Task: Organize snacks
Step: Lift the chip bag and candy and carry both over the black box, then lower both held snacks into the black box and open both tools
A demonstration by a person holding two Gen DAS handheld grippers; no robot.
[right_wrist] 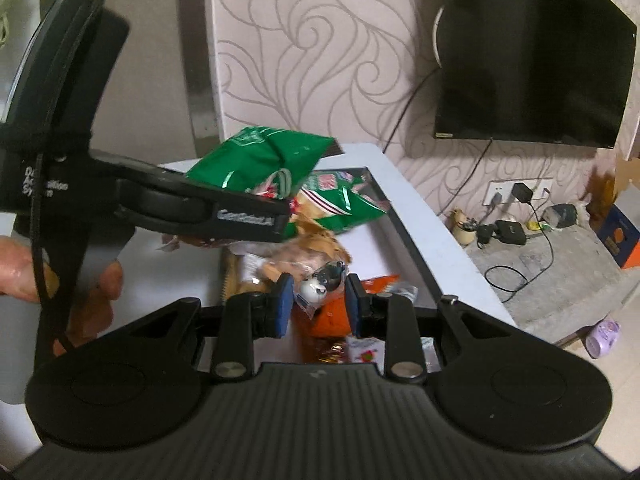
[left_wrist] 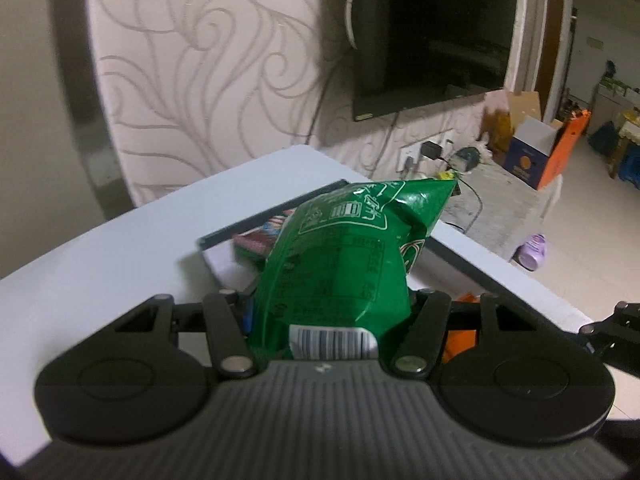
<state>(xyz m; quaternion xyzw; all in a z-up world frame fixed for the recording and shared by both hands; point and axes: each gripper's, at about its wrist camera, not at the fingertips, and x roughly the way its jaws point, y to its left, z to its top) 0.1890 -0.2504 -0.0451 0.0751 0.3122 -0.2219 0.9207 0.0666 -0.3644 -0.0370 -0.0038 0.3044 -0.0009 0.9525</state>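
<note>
Nearest the lens in the left wrist view, the left gripper (left_wrist: 328,304) pinched a crinkled green foil snack bag (left_wrist: 340,252), its barcode end pressed down between the jaws and its sealed top pointing away from them. Beyond the bag's tip lay a shallow white tray with a dark rim (left_wrist: 224,232) on a white table (left_wrist: 100,264), and a small red-patterned packet (left_wrist: 256,240) sat in the tray just left of the bag.

In the right wrist view, a person's hand (right_wrist: 24,272) at the far left held the other gripper's black handle, whose jaws reached across above the tray with the green bag (right_wrist: 260,156) clamped in them. Further right, the right gripper (right_wrist: 318,306) stood nearly closed, its blue pads (right_wrist: 280,308) set either side of a small white packet printed with a black-and-white cartoon animal (right_wrist: 320,286); whether they gripped it I could not tell for sure. Under and ahead of those jaws lay a heap of snacks: a tan crumpled wrapper (right_wrist: 316,246), a green and red-striped pouch (right_wrist: 344,200) and an orange packet (right_wrist: 332,320).
</note>
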